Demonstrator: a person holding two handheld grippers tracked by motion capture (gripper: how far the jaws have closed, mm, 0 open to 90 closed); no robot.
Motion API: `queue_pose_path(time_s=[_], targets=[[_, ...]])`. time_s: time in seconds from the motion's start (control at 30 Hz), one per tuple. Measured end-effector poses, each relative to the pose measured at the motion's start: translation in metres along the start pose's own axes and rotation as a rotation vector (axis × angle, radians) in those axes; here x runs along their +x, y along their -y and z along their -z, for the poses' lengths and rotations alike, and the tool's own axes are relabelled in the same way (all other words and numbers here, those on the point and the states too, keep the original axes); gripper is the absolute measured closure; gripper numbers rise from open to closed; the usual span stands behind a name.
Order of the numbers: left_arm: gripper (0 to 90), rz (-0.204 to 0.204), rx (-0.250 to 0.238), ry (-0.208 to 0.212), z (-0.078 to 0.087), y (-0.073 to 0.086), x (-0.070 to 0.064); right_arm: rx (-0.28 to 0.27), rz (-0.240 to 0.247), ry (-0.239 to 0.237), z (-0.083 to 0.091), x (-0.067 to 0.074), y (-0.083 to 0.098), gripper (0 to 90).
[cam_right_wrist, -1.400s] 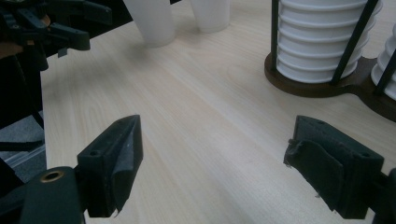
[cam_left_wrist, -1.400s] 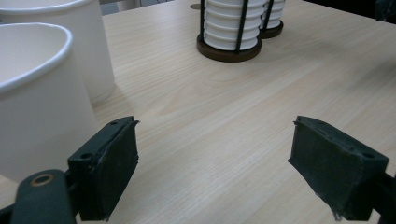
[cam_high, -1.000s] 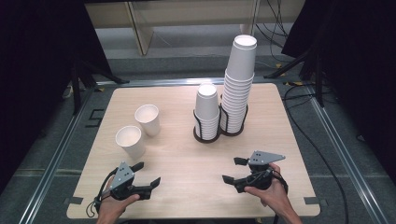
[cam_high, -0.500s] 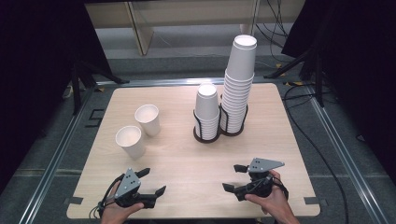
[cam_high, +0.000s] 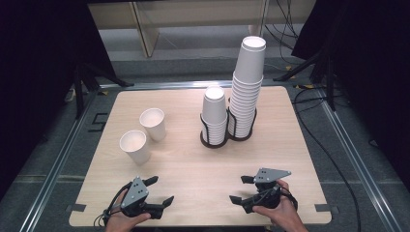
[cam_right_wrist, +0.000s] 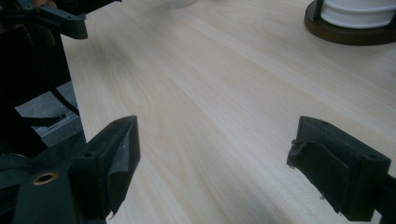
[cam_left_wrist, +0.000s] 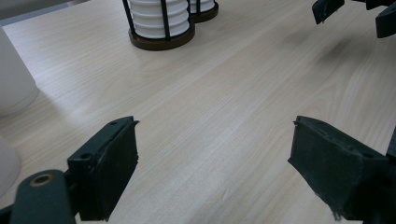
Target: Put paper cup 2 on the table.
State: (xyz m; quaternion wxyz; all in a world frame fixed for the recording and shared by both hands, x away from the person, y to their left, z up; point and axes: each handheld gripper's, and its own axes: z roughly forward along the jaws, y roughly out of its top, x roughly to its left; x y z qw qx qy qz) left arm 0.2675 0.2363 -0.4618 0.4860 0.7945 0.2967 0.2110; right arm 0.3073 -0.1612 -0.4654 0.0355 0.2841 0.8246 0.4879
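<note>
High view: left gripper (cam_high: 162, 189) low over the near edge of the wooden table (cam_high: 290, 125), jaws spread wide, nothing between them. Right gripper (cam_high: 239, 189) opposite, also near the front edge, jaws equally wide and empty, tips turned toward the left one. Nearer paper cup (cam_high: 134, 146) upright, just beyond the left gripper and apart from it; farther paper cup (cam_high: 153, 123) upright just behind, close but whether touching cannot be told. Mid-table, black wire cup holder (cam_high: 212, 140) with a short cup stack (cam_high: 213, 113) and, beside it, a tall cup stack (cam_high: 247, 87).

Against a second ago: both grippers drawn slightly closer to the near edge, the left more so; hardly any shift since half a second ago. Jaw spread unchanged. Both loose cups and both stacks exactly where they were.

Left gripper view: left gripper (cam_left_wrist: 215, 154) with black jaws far apart over bare wood. Nearer paper cup (cam_left_wrist: 7, 163) at the lower left edge, farther paper cup (cam_left_wrist: 14, 79) above it. Cup holder (cam_left_wrist: 161, 41) ahead, right gripper (cam_left_wrist: 350, 11) in the upper right corner.

Right gripper view: right gripper (cam_right_wrist: 215, 154) gaping over bare wood, nothing held. Left gripper (cam_right_wrist: 60, 21) at upper left, cup holder (cam_right_wrist: 350, 31) at upper right.
</note>
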Motion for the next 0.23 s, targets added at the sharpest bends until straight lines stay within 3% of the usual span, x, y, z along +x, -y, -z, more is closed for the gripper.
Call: queue_pose_path(time_s=[0.23], targets=[[14.4, 0.015, -0.007, 0.002, -0.0012, 0.0, -0.0017, -0.006, -0.003, 0.004, -0.0003, -0.0007, 0.0002, 15.7]])
